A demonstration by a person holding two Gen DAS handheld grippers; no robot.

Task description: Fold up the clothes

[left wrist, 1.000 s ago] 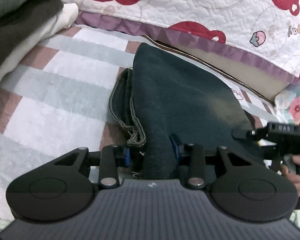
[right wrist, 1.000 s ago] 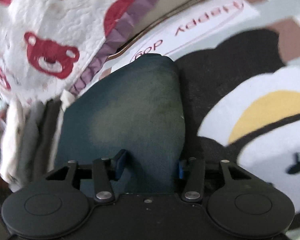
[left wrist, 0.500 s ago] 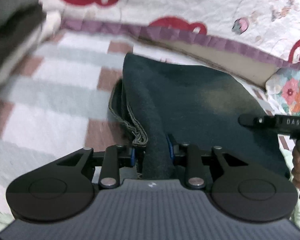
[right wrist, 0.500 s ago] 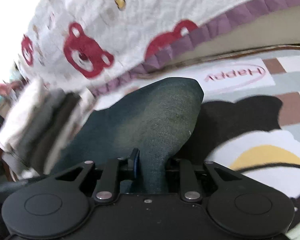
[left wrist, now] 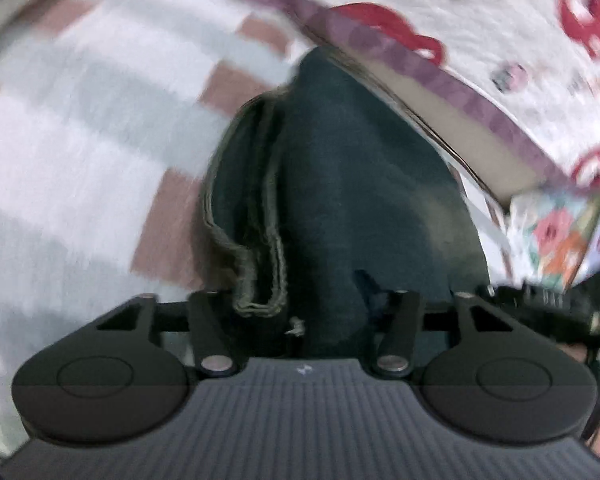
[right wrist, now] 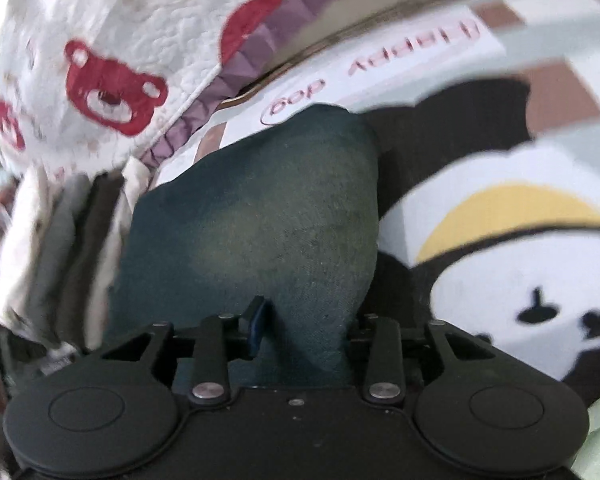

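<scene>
Denim, dark blue folded jeans [left wrist: 340, 200]: thick, floppy, best pinched at near edges; left gripper [left wrist: 300, 312] and right gripper [right wrist: 304, 320] have just been widening around bunched cloth.

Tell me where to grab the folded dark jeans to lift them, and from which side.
Grip the folded dark jeans at the near folded edge, coming from the near side with one gripper toward each end. The hems are stacked toward the left gripper, so pinch all layers there; the right gripper takes the smooth fold.

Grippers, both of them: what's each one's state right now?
Left gripper: jaws just opening, dark folded garment between them; grip unclear.
Right gripper: jaws just opening, same garment between them; grip unclear.
</scene>
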